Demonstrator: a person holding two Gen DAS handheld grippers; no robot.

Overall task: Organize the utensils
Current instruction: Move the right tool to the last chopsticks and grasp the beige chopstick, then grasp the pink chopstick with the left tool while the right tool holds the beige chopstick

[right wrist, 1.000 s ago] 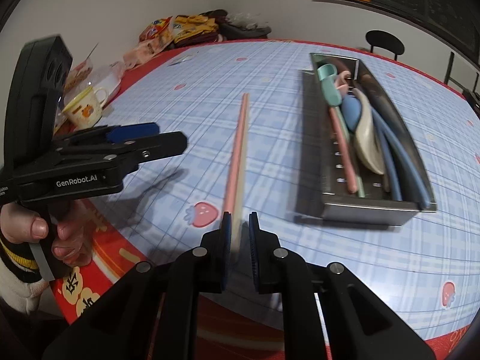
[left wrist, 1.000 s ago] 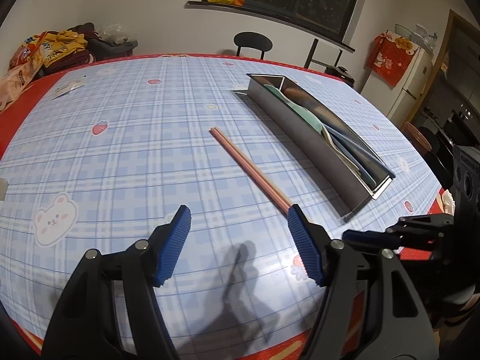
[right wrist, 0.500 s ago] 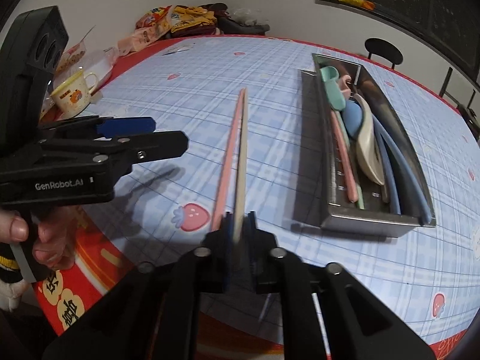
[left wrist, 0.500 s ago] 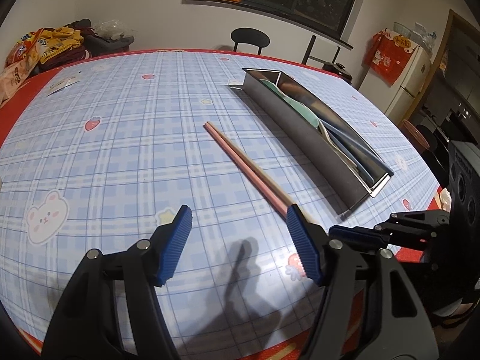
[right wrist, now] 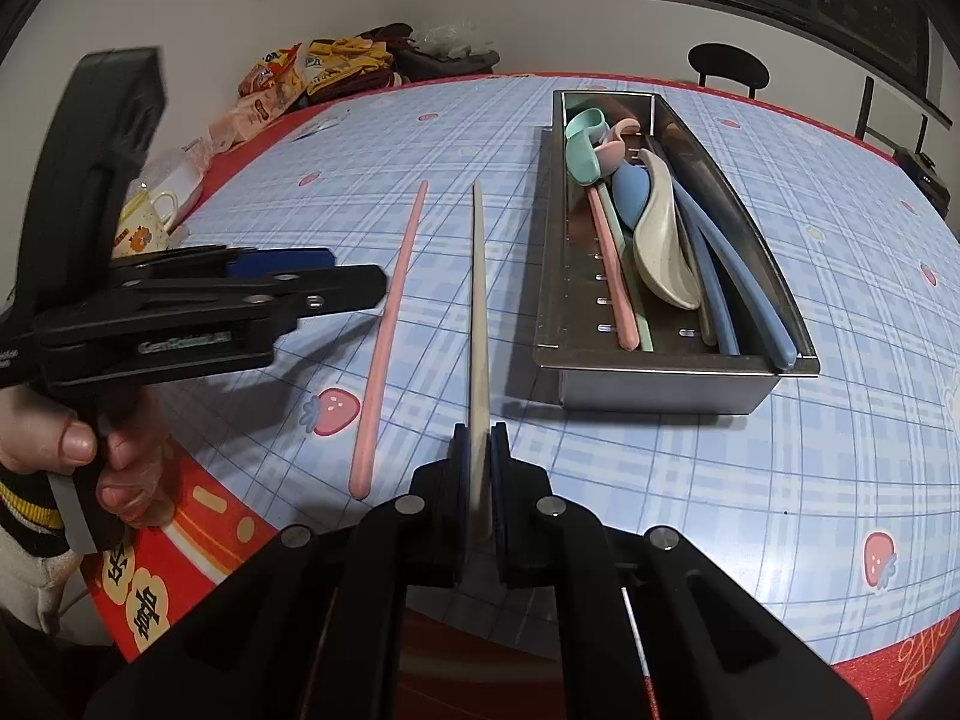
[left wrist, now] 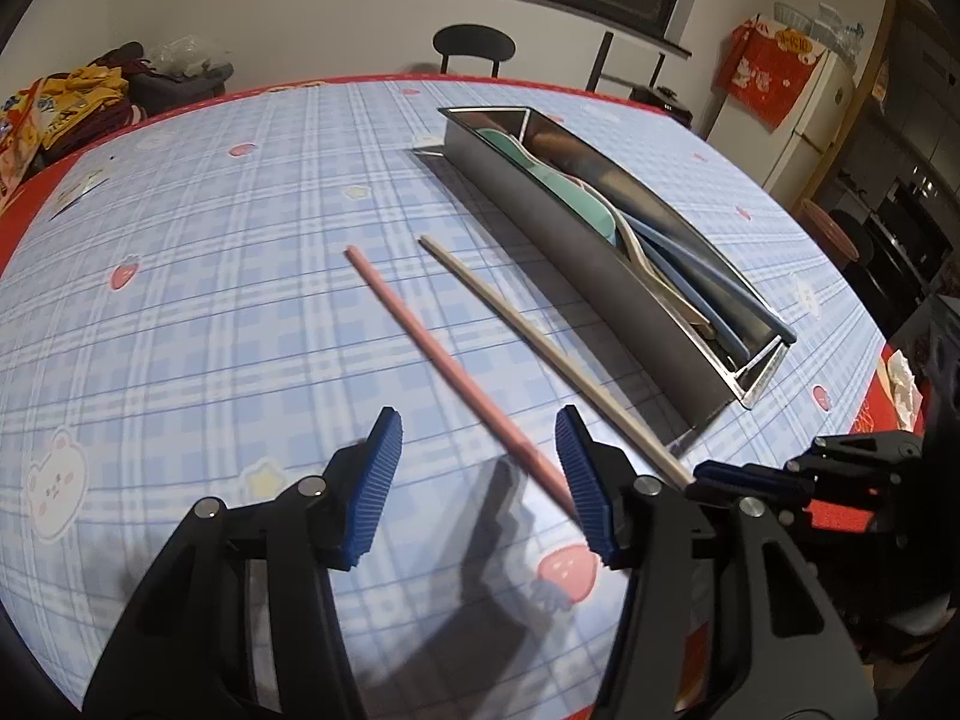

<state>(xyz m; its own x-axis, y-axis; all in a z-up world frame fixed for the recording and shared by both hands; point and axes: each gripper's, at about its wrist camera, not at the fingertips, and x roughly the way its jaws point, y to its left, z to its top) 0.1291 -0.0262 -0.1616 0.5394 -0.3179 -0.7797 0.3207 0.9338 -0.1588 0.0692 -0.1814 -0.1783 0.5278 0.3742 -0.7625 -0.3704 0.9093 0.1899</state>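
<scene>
Both wrist views low, sharing table [left wrist: 252, 276]

both grippers are matte black plastic with silver screw heads at the joints and ribbed blue pads [left wrist: 377, 483]. the left gripper [right wrist: 252, 300] carries pale lettering on its side. the bare-skinned left hand [right wrist: 72, 456] shows a dark cuff with a yellow stripe.

My left tongs [left wrist: 474, 468] gaping over the tabletop [left wrist: 210, 276], pink chopstick [left wrist: 450, 372] lying between the blue pads [left wrist: 378, 480], beige chopstick [left wrist: 540, 348] held at its near end by my right tongs [left wrist: 708, 477], steel tray [left wrist: 600, 264] of spoons beside it
</scene>
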